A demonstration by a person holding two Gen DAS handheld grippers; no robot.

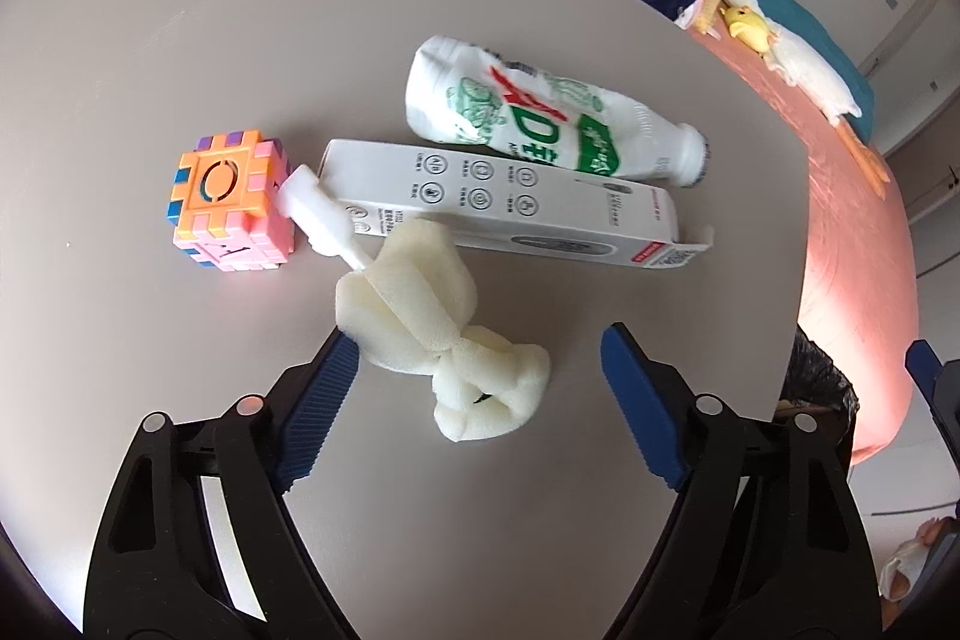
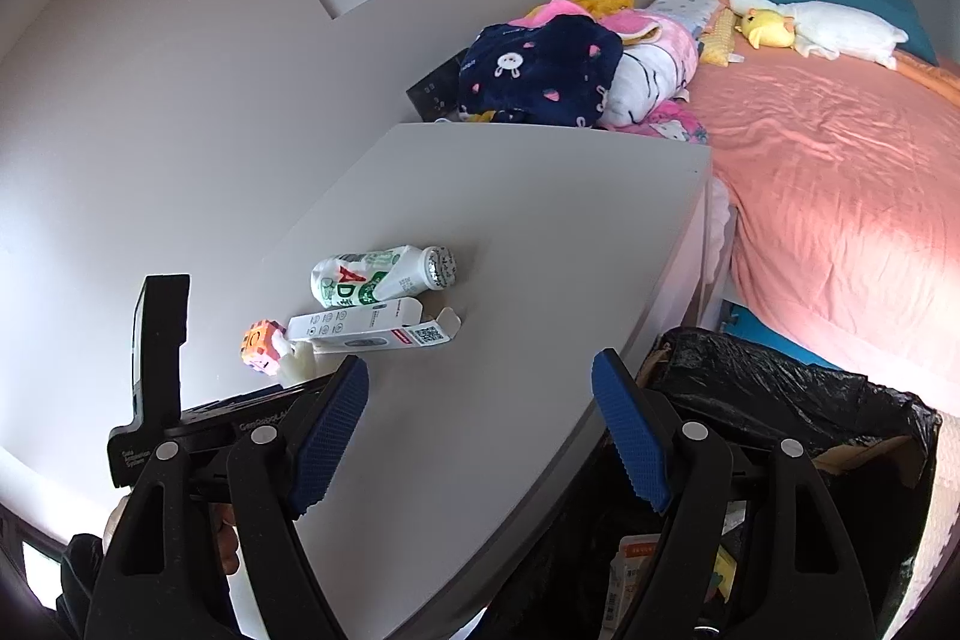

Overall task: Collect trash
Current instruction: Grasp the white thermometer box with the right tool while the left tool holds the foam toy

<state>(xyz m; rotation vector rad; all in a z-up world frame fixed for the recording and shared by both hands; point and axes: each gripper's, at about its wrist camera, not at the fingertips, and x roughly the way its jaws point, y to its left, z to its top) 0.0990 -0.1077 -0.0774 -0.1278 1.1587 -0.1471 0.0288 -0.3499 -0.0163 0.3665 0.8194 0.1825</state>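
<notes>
On the grey table [image 1: 180,460] lie a knotted cream foam strip [image 1: 444,334], a long white carton box [image 1: 504,208] with an open end flap, and a crushed white milk bottle [image 1: 540,112] with green and red print. My left gripper [image 1: 480,340] is open, its blue pads either side of the foam strip. My right gripper [image 2: 480,370] is open and empty above the table's near edge; the box [image 2: 366,331] and bottle [image 2: 378,277] lie ahead to its left. A bin with a black bag [image 2: 780,388] stands below the table at right.
A colourful toy cube [image 1: 231,208] sits left of the box, with a white plastic piece [image 1: 318,214] leaning on it. A bed with a pink cover [image 2: 840,196], clothes [image 2: 540,70] and plush toys [image 2: 828,22] lies beyond the table. The wall is at left.
</notes>
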